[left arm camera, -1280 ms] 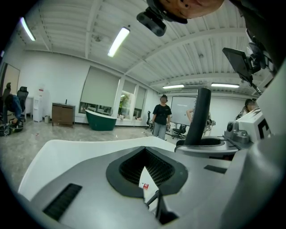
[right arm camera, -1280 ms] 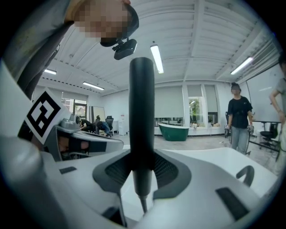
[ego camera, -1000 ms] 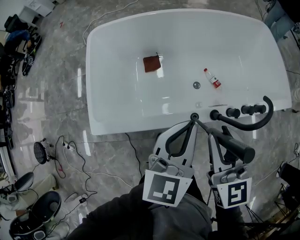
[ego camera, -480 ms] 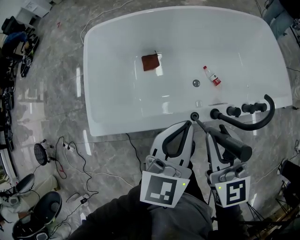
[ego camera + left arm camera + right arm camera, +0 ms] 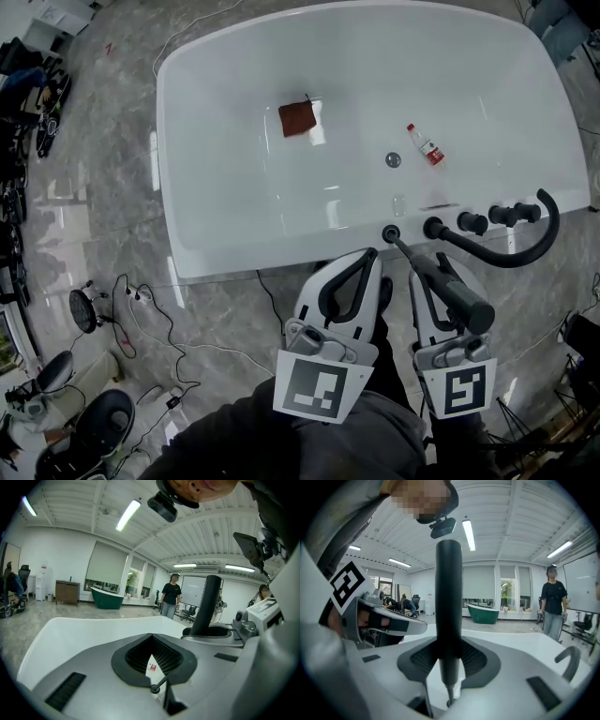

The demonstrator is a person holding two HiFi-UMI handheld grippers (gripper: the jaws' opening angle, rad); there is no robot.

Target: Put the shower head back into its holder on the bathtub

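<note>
Fingers [image 5: 119, 663] of the left gripper [image 5: 372, 255] were drawn together on nothing. Their tips hovered just short of the near rim of the bathtub [image 5: 244, 255], and only white tub showed through the gap in the pads. Just right of those tips sat the holder [image 5: 390, 232], a small dark ring on the rim. A thin hose [image 5: 405, 249] ran from it back to the shower head [image 5: 459, 298]. The right gripper [image 5: 439, 272] was clamped on that black shower head, which its own view showed standing upright between the pads, hose end toward the tub.

The step in hand looked like the carry to the holder, since the shower head was close to it but not yet seated. The next move would call for lining the hose end up with the ring and sliding it in along the ring's axis, while the slack hose fed back down. The idle left gripper could have guided that hose.

Loose cables [image 5: 141, 300] lay on the floor at far left, well apart from the work. Inside the tub a brown cloth [image 5: 298, 119], the drain [image 5: 393, 160] and a small bottle [image 5: 425, 146] lay clear of the holder. Right of the holder stood three black knobs [image 5: 472, 223], the nearest just beside it. The curved spout [image 5: 497, 260] swept close past the right gripper and seemed the likeliest thing to knock.
</note>
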